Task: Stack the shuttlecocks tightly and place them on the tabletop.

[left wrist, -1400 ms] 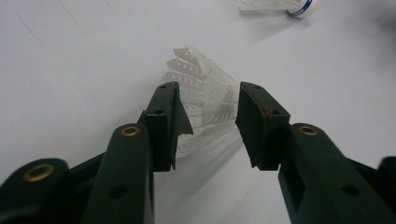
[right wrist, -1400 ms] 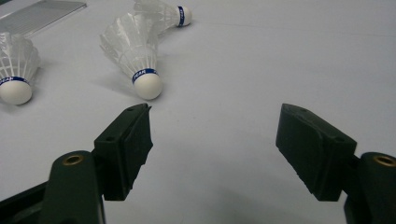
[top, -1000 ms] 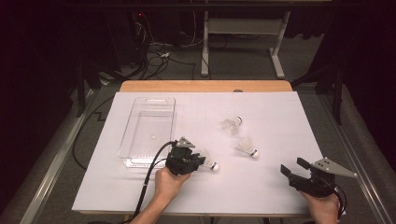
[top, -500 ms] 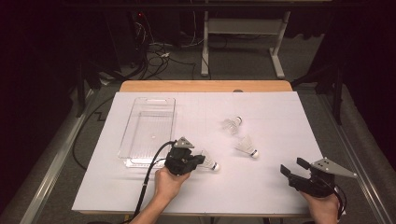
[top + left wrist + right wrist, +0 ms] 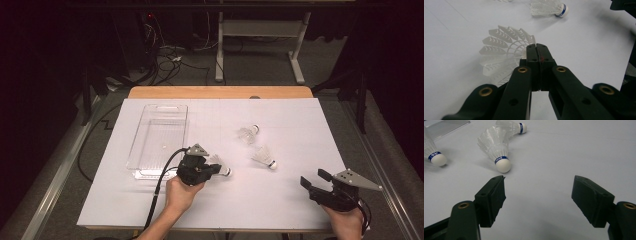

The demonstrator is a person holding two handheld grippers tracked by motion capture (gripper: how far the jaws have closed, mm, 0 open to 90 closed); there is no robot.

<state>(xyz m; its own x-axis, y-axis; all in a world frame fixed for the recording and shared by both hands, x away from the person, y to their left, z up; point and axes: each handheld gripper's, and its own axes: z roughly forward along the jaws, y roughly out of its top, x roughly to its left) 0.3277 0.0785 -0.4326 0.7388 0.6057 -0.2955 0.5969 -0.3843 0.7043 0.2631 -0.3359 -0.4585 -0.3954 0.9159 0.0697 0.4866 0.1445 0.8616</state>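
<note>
My left gripper [image 5: 212, 168] [image 5: 537, 46] is shut, its tips pinching the rim of a white plastic shuttlecock's skirt [image 5: 218, 162] [image 5: 499, 47]. That shuttlecock lies on the white table sheet, its cork [image 5: 227, 172] pointing right, just right of a clear tray's near corner. Two more shuttlecocks [image 5: 248, 133] [image 5: 263, 157] lie toward the table's middle; the nearer one [image 5: 496, 148] lies ahead of my right gripper. My right gripper [image 5: 312, 179] [image 5: 539, 187] rests open at the front right, with nothing between its jaws.
A clear plastic tray [image 5: 135, 150] stands on the left half of the white sheet, nothing visible inside. The table's wooden back edge [image 5: 220, 92] borders the sheet. Cables and desk legs [image 5: 218, 45] lie on the floor beyond.
</note>
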